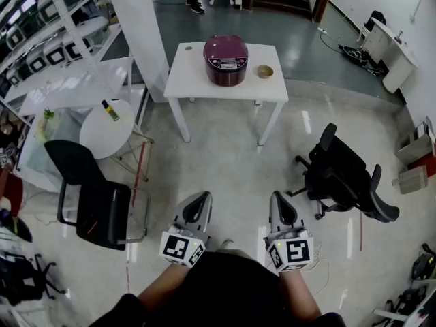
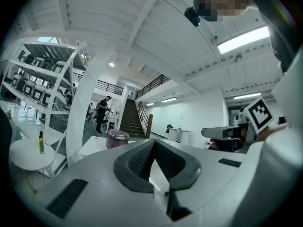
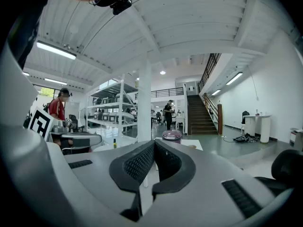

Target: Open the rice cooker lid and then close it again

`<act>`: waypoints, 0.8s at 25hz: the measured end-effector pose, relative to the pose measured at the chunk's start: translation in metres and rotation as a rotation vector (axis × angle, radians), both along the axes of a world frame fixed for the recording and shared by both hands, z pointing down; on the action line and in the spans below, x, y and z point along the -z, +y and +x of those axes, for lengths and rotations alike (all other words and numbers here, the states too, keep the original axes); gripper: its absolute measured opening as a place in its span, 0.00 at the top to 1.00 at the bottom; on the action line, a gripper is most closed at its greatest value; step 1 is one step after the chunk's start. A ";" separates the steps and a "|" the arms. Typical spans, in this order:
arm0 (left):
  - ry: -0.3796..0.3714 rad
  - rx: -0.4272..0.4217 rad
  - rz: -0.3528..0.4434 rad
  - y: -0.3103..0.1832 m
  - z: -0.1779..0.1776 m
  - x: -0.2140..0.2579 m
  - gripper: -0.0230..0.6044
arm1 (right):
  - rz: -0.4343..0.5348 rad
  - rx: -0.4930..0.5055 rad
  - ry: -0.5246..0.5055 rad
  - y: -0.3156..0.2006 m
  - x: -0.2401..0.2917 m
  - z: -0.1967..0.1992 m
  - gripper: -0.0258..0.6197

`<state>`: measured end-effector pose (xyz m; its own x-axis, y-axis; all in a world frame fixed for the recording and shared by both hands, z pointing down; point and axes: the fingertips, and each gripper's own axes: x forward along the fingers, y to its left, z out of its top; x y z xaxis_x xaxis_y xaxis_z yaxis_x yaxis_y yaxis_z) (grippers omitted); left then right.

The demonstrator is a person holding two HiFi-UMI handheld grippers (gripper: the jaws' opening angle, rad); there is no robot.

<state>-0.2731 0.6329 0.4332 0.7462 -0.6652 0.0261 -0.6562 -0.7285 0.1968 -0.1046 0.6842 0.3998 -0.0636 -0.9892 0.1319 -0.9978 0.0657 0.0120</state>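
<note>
Facing open floor (image 1: 231, 162), rice cooker (image 1: 225, 60) on table (image 1: 187, 80), left claw (image 1: 202, 197), right claw (image 1: 277, 197) both closed

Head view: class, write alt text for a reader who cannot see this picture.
A closed maroon rice cooker stands on a white table beside a small bowl. Well short of the table, a person seen from above holds the left gripper and right gripper, both shut and empty.

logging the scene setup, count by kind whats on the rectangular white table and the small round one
rice cooker: 1
bowl: 1
bottle: 1
total: 3
</note>
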 end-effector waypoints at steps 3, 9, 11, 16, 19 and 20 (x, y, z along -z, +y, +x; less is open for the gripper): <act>-0.008 0.007 0.025 0.003 -0.009 0.001 0.96 | 0.008 -0.003 0.001 0.003 0.000 -0.006 0.97; -0.019 0.031 0.022 0.008 -0.017 0.001 0.96 | 0.000 -0.013 -0.070 0.007 -0.011 -0.008 0.96; -0.022 0.036 0.017 0.009 -0.019 0.001 0.96 | -0.008 -0.007 -0.075 0.007 -0.013 -0.009 0.96; -0.031 0.033 0.016 0.008 -0.015 0.000 0.96 | -0.010 -0.003 -0.085 0.008 -0.016 -0.005 0.96; -0.030 0.018 0.026 0.007 -0.010 0.001 0.96 | 0.013 0.016 -0.112 0.010 -0.013 -0.005 0.96; -0.026 0.013 0.023 0.006 -0.008 0.001 0.96 | 0.017 0.022 -0.120 0.010 -0.012 -0.004 0.96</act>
<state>-0.2811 0.6394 0.4324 0.7366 -0.6757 0.0297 -0.6705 -0.7239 0.1626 -0.1090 0.6944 0.4121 -0.0995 -0.9895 0.1050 -0.9904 0.0883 -0.1060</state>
